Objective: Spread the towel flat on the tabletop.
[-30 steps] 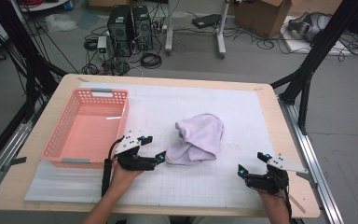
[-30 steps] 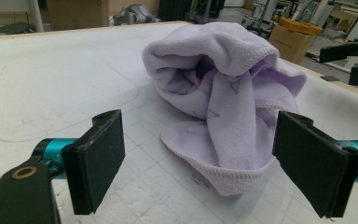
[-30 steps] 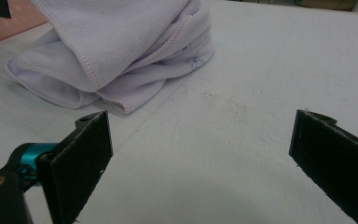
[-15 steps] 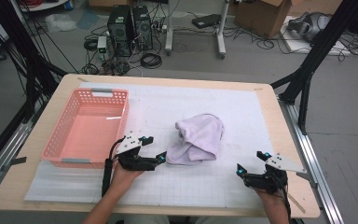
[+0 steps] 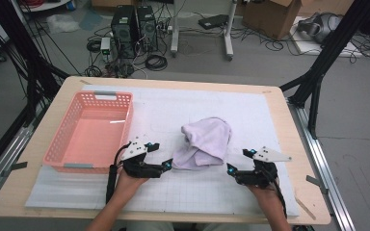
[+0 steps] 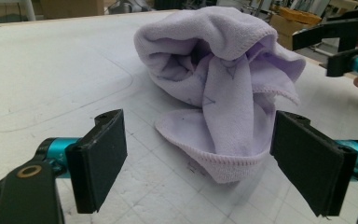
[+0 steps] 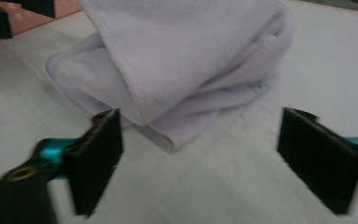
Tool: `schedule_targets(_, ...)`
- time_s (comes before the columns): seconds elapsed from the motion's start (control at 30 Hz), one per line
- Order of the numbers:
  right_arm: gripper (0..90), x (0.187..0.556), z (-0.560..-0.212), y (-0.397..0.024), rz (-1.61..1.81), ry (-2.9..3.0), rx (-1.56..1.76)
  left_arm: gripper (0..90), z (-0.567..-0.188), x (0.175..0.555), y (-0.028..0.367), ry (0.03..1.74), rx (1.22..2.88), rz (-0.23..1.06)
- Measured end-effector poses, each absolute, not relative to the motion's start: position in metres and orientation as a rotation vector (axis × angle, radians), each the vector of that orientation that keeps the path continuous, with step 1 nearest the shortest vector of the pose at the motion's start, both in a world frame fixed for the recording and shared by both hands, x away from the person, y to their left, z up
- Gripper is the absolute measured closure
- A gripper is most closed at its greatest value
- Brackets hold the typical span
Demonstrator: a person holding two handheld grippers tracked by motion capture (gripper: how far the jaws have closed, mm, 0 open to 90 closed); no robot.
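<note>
Both tongs stand open, empty: the left gripper [image 5: 165,166] just beside the crumpled towel [image 5: 206,142], the right gripper [image 5: 231,169], jaws just closing a little, near it. The towel lies mid-desk [image 5: 274,103]; a pink basket [image 5: 72,153] sits toward the left edge.

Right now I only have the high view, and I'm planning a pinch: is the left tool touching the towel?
Observer: No. The left gripper view shows the left tool open, with the towel hem lying just ahead between its jaws and neither pad pressing on it.
Operator: And the right tool?
Observer: Its jaws have just been closing a little, but the right tool is open with nothing between its pads. The towel's folded edge lies just ahead.
</note>
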State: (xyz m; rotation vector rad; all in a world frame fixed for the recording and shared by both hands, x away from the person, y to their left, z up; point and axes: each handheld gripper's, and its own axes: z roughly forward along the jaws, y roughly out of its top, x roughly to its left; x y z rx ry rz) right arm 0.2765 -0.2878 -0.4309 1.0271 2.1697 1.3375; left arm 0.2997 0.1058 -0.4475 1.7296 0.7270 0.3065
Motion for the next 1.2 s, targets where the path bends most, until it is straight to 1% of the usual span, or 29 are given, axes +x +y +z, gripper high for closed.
schedule_targets(0.17,17.1,0.294,-0.423,-0.278,1.343,2.162,1.036,19.1,-0.447,0.299,0.107,0.724,1.731,0.306)
schedule_targets(0.3,18.5,0.303,-0.413,-0.27,1.342,2.18,1.003,19.1,-0.448,0.3,0.108,0.731,1.722,0.303)
schedule_targets(0.47,28.1,0.313,-0.403,-0.258,1.314,2.251,0.92,19.3,-0.448,0.301,0.107,0.732,1.722,0.304)
schedule_targets(0.53,33.2,0.317,-0.4,-0.251,1.309,2.28,0.885,19.4,-0.448,0.301,0.107,0.731,1.724,0.304)
schedule_targets(0.6,38.9,0.319,-0.4,-0.243,1.274,2.319,0.842,19.6,-0.448,0.301,0.107,0.73,1.723,0.305)
schedule_targets(0.7,50.1,0.326,-0.404,-0.225,1.053,2.415,0.793,20.1,-0.448,0.301,0.107,0.732,1.723,0.302)
schedule_targets(0.77,67.2,0.332,-0.405,-0.22,0.99,2.443,0.799,20.3,-0.448,0.301,0.107,0.732,1.727,0.296)
schedule_targets(0.8,80.4,0.334,-0.402,-0.22,0.99,2.444,0.807,20.6,-0.448,0.3,0.107,0.735,1.727,0.291)
schedule_targets(0.87,86.5,0.337,-0.395,-0.222,1.0,2.442,0.803,21.0,-0.448,0.3,0.107,0.734,1.729,0.29)
schedule_targets(0.93,87.9,0.34,-0.388,-0.223,0.988,2.429,0.803,21.9,-0.448,0.301,0.107,0.734,1.729,0.287)
schedule_targets(1.2,88.1,0.365,-0.354,-0.242,1.1,2.262,0.925,22.5,-0.448,0.301,0.106,0.734,1.725,0.276)
